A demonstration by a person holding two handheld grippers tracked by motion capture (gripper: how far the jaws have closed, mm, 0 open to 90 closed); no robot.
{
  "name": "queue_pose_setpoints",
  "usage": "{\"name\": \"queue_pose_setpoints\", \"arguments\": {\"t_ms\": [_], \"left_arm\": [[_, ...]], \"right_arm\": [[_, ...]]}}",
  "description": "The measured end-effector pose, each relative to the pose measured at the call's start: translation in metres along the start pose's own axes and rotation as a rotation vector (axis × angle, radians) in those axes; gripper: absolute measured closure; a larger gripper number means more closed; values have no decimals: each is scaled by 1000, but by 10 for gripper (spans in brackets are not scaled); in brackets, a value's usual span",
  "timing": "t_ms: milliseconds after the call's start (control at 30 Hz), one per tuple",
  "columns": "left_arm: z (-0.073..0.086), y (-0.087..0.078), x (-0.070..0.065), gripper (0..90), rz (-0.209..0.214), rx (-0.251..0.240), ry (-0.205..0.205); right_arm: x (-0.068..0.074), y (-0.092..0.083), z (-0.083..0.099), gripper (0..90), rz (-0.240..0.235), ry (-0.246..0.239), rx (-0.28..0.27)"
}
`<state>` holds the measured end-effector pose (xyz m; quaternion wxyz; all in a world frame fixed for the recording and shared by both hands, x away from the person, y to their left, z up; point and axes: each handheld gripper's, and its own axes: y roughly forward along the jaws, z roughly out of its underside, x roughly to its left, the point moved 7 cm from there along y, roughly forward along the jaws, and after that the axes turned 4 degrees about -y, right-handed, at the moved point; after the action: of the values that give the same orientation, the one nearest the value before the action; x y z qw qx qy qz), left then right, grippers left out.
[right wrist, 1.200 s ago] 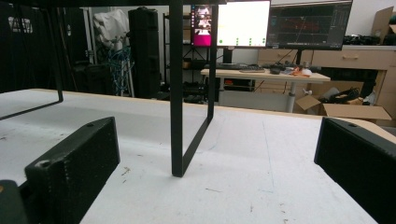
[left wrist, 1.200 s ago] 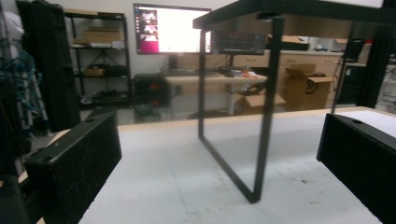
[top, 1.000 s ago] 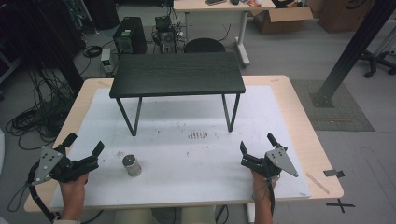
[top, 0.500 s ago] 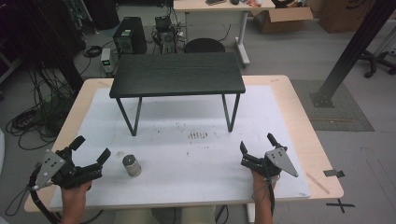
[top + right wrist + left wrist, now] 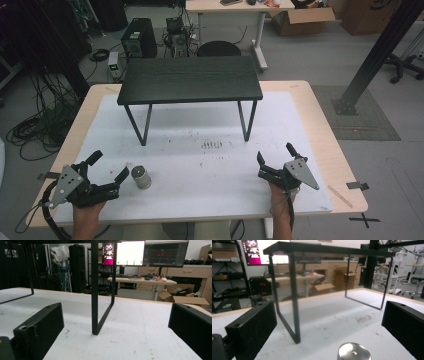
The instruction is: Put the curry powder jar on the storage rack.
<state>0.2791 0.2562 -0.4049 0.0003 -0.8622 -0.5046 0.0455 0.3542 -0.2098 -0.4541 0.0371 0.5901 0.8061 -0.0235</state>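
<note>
Standing upright on the white counter [image 5: 200, 170], the small metal cylinder [image 5: 141, 177] has its long axis vertical and its flat round top facing up. It sits just off the tips of the left tongs [image 5: 107, 168], apart from them, low between the 2 black jaws, which are spread wide. The right tongs [image 5: 274, 159] rest well apart from it, jaws also spread.

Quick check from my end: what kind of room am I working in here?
Most likely a robotics or electronics lab. Monitors glow on a desk behind the table, computer boxes and loose cables sit on the floor, and a cardboard box lies under another desk.
</note>
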Motion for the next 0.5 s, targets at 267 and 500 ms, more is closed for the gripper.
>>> {"name": "queue_pose_setpoints", "arguments": {"t_ms": [267,500], "left_arm": [[15,8,-11,3,32,54,13],[31,14,-14,3,49,116,24]], "right_arm": [[0,0,0,0,0,0,2],[0,0,0,0,0,-1,3]]}}
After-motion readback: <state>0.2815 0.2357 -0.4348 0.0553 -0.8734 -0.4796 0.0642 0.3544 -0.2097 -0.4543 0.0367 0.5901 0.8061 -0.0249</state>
